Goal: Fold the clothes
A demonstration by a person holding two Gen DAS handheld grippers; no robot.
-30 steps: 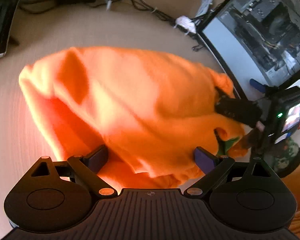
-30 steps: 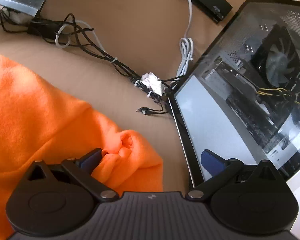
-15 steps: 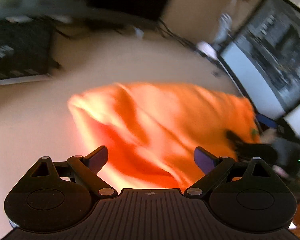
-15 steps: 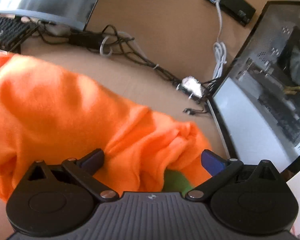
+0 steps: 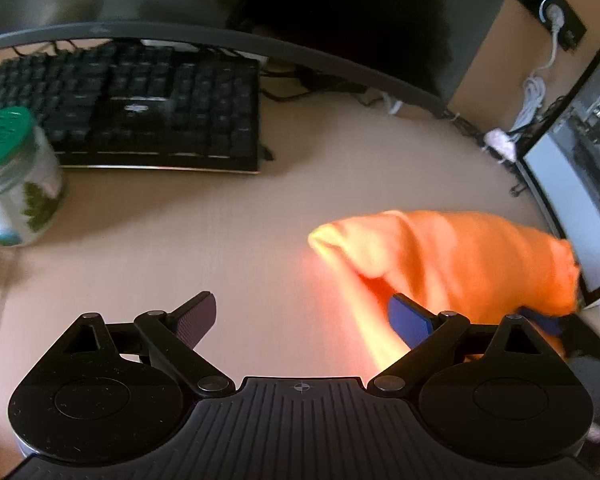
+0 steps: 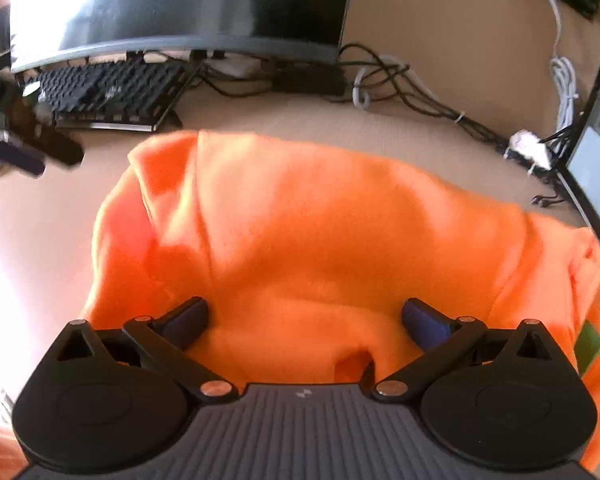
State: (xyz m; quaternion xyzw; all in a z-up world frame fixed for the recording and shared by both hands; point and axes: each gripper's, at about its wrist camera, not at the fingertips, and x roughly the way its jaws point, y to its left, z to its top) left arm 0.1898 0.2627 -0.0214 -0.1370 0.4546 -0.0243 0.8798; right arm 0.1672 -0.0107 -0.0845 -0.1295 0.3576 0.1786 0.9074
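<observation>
Both claws released: left claw [image 5: 302, 320] over bare table [image 5: 220, 232], right claw [image 6: 304, 318] spread over orange garment [image 6: 340, 232], bunched at table's right. Risk: a thick bunched grab drags the heap into cables [image 6: 400, 80].

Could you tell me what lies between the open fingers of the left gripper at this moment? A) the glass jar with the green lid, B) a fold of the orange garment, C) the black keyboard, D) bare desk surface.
D: the left gripper is open over bare desk, with the orange garment lying off to its right.
</observation>
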